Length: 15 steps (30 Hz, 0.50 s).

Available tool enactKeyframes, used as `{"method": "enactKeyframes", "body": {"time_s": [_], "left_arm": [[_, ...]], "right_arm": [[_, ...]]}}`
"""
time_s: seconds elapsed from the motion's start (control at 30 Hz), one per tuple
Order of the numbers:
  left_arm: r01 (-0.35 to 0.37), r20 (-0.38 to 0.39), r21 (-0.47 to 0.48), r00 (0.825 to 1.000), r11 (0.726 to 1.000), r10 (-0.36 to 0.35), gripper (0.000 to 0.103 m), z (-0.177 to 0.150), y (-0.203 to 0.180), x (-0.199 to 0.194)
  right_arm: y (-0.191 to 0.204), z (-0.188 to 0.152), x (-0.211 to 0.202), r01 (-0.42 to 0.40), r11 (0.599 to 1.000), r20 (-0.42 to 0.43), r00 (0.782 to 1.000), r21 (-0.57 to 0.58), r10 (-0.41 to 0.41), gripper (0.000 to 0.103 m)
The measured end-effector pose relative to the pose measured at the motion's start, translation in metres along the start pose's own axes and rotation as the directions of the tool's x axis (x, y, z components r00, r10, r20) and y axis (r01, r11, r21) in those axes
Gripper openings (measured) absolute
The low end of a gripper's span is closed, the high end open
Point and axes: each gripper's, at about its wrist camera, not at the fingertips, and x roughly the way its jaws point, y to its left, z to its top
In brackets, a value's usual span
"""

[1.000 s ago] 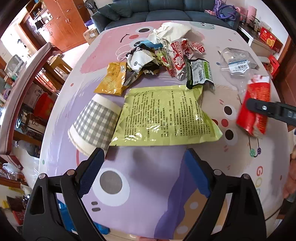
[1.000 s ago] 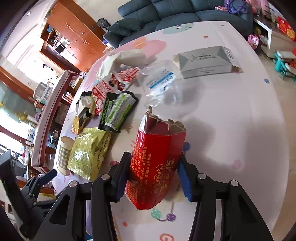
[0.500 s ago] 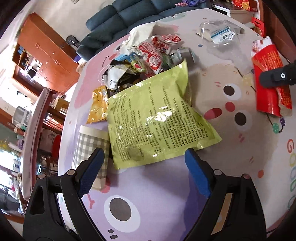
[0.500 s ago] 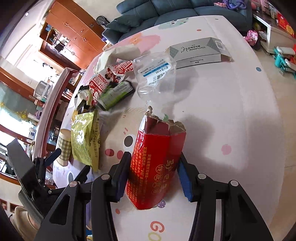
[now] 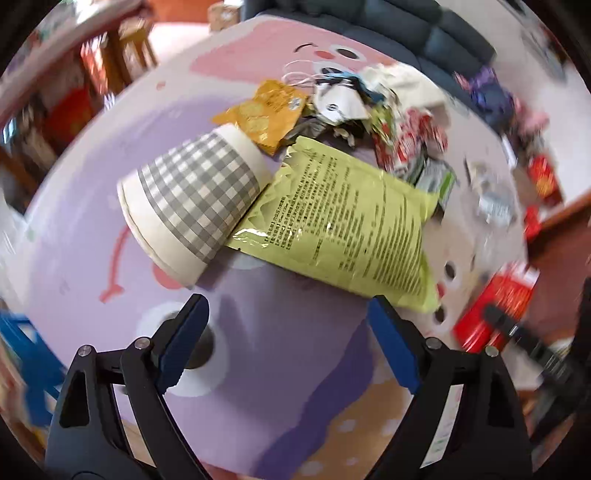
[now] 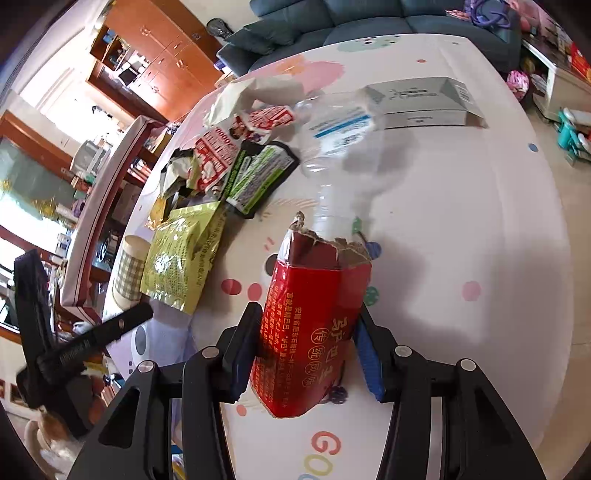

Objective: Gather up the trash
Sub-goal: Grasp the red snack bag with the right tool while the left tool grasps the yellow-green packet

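Note:
My right gripper is shut on a torn red carton, held above the table; the same red carton shows at the right edge of the left wrist view. My left gripper stands open over the purple mat, with nothing between its fingers. Just beyond it lie a grey checked paper cup on its side and a yellow-green snack bag. Behind those sits a heap of wrappers: an orange packet, red-and-white wrappers and a black-green pouch.
A crushed clear plastic bottle and a grey box lie on the far right part of the table. A dark sofa stands behind the table, wooden cabinets to the left. The left gripper's black body is at lower left.
The left gripper has swung left, so the paper cup and green bag now sit nearer the centre of its view, with motion blur. The right gripper keeps hold of the red carton, barely moved.

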Motion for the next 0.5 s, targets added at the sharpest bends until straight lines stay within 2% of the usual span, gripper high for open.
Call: {"method": "enactKeyframes", "body": {"time_s": [0.17, 0.33, 0.5], "left_arm": [[0.099, -0.013, -0.170, 0.995, 0.981, -0.102, 0.079, 0.007, 0.019, 0.016], [0.163, 0.061, -0.238, 0.986, 0.958, -0.152, 0.077, 0.008, 0.025, 0.019], [0.205, 0.119, -0.264, 0.977, 0.942, -0.179, 0.074, 0.016, 0.022, 0.027]], "right_arm": [[0.014, -0.001, 0.003, 0.003, 0.999, -0.002, 1.000, -0.044, -0.003, 0.049], [0.023, -0.002, 0.008, 0.015, 0.997, -0.009, 1.000, -0.077, -0.016, 0.049], [0.029, -0.003, 0.013, 0.018, 0.994, -0.009, 1.000, -0.108, -0.019, 0.049]]}}
